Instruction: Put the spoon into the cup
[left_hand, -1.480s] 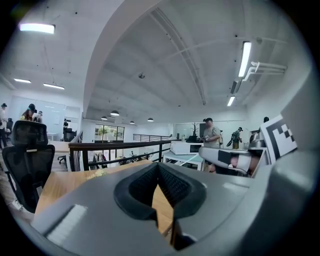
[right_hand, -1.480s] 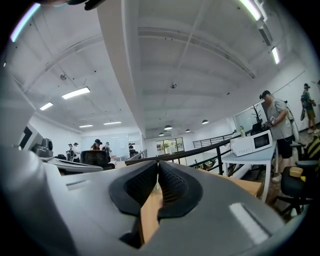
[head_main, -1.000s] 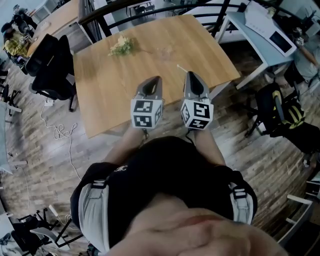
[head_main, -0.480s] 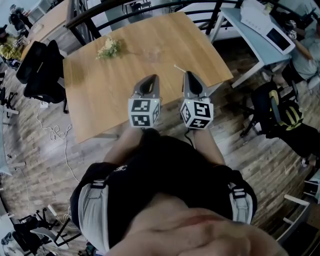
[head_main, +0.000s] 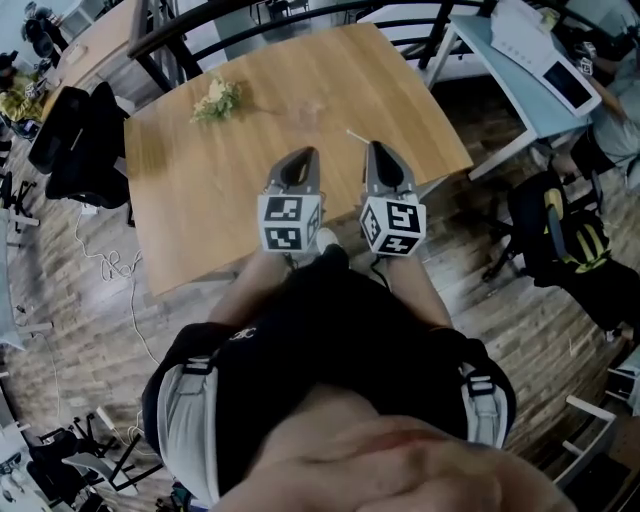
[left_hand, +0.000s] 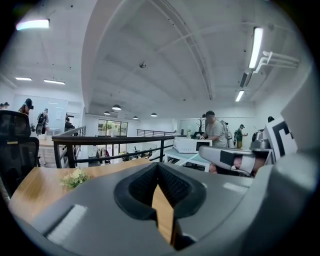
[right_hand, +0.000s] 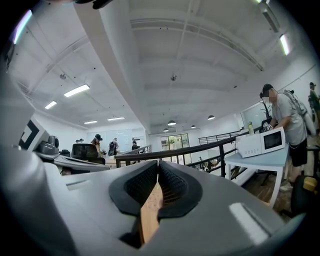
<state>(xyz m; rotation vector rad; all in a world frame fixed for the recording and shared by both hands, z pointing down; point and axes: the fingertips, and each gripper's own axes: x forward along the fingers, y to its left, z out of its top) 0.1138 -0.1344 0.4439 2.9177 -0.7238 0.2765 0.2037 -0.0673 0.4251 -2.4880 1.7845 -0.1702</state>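
On the wooden table (head_main: 210, 190) a thin pale spoon (head_main: 357, 136) lies near the right side. A clear glass cup (head_main: 303, 111), faint in the head view, stands to its left. My left gripper (head_main: 308, 153) is held above the table's near edge, its tip just short of the cup. My right gripper (head_main: 374, 146) hovers beside it, with its tip close to the spoon. Both are shut with nothing between them, as the left gripper (left_hand: 157, 166) and the right gripper (right_hand: 158, 164) show in their own views. Neither gripper view shows the cup or the spoon.
A small bunch of flowers (head_main: 216, 98) lies at the table's far left. A black office chair (head_main: 75, 135) stands left of the table, and a white desk (head_main: 520, 60) with a white appliance (head_main: 545, 62) stands to the right. A black railing (left_hand: 115, 142) runs behind the table. People stand in the background.
The head view has shifted, so the table sits further left and slightly nearer. Both grippers keep the same pose, side by side and shut.
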